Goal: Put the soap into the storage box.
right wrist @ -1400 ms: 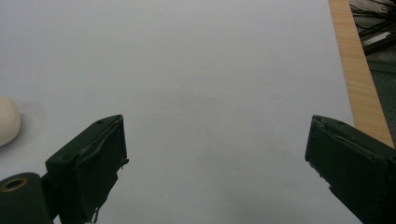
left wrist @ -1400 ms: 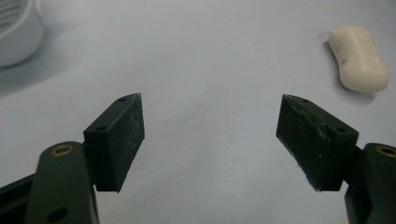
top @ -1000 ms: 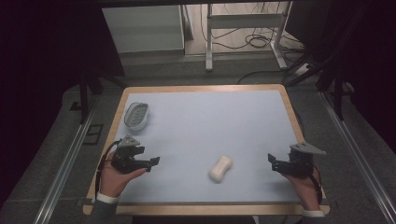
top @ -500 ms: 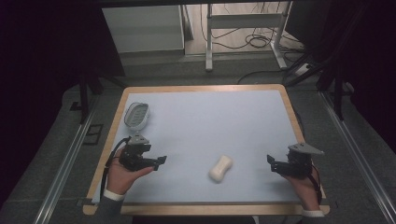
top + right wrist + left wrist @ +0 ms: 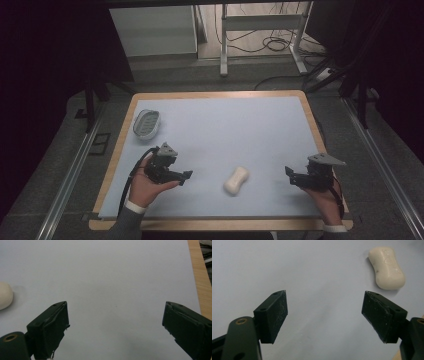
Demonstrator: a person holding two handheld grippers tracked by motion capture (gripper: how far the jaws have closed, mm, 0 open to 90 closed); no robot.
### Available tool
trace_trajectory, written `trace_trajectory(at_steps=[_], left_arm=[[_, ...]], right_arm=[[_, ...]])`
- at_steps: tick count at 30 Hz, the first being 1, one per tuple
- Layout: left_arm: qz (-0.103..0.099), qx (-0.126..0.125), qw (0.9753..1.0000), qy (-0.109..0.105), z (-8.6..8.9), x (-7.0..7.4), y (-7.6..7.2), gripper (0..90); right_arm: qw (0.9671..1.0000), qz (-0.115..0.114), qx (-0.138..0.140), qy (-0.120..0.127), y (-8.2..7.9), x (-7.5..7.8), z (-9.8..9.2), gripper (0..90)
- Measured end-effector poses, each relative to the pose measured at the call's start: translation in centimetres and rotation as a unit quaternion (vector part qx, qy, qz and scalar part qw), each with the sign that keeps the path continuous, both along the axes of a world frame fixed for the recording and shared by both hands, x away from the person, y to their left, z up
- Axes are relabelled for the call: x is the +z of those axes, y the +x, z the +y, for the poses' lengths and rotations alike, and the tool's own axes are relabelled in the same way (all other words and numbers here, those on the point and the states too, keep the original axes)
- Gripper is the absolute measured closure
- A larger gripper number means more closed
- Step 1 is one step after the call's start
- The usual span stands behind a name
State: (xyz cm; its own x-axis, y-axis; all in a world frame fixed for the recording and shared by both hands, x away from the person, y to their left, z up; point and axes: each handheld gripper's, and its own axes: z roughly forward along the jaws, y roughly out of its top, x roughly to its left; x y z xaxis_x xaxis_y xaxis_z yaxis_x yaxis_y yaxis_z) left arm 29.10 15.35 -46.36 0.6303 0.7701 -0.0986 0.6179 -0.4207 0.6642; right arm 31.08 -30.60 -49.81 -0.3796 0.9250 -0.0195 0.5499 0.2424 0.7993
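At the near middle of the pale blue table [image 5: 240,130] I see the bar of soap [image 5: 236,180] lying flat, free of both tools. Left gripper [image 5: 186,176] sits just left of it, jaws spread wide with nothing between them; in the left gripper view the soap lies ahead and to the right, beyond the jaw tips. Right gripper [image 5: 290,173] is near the right edge, jaws likewise released. Soap dish [image 5: 147,123] rests at far left.
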Motion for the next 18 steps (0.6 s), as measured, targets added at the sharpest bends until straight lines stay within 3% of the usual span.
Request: trace_trajectory(at_steps=[18], left_arm=[[0.009, -0.041, 0.999, 0.013, -5.1, 0.3, 0.9, 21.3]], right_arm=[[1.0, -0.002, 0.002, -0.002, 0.0, -0.2, 0.1, 6.7]])
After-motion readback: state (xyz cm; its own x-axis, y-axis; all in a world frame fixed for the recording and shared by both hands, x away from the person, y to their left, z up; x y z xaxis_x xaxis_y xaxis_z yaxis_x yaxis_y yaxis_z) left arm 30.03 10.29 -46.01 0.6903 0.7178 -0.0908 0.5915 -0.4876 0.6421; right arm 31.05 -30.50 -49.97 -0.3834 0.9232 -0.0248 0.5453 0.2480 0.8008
